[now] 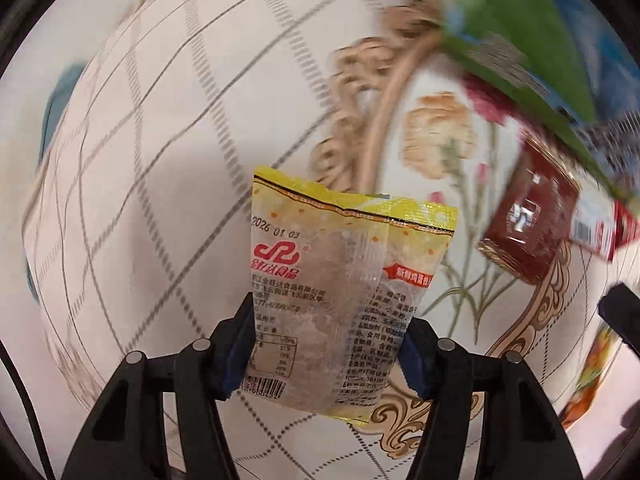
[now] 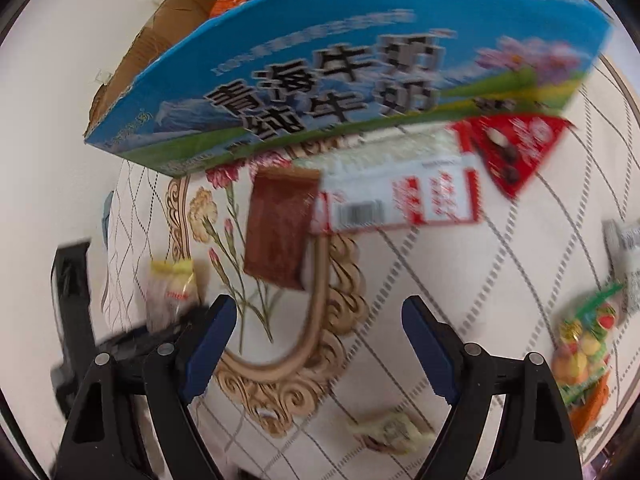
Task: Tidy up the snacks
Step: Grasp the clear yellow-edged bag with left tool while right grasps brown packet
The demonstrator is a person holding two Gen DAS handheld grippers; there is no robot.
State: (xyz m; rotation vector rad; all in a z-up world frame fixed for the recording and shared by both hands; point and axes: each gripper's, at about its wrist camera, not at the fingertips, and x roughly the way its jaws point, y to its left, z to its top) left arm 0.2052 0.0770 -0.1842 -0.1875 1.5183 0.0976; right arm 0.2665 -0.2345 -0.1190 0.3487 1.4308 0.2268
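My left gripper (image 1: 326,344) is shut on a yellow-and-clear snack packet (image 1: 340,280) and holds it above the patterned tablecloth. The same packet shows small at the left of the right wrist view (image 2: 172,292), with the left gripper's black body below it. My right gripper (image 2: 320,344) is open and empty above the cloth. Ahead of it lie a dark red-brown packet (image 2: 280,232), a red-and-white packet (image 2: 400,196) and a red triangular packet (image 2: 516,148). Behind them stands an open blue milk carton box (image 2: 340,68) with an orange packet (image 2: 230,0) inside.
A colourful fruit-candy bag (image 2: 584,352) and a grey-white packet (image 2: 624,252) lie at the right. A pale yellow wrapper (image 2: 392,432) lies near the front. The dark red packet (image 1: 528,216) and the box's blue-green side (image 1: 532,32) show in the left wrist view.
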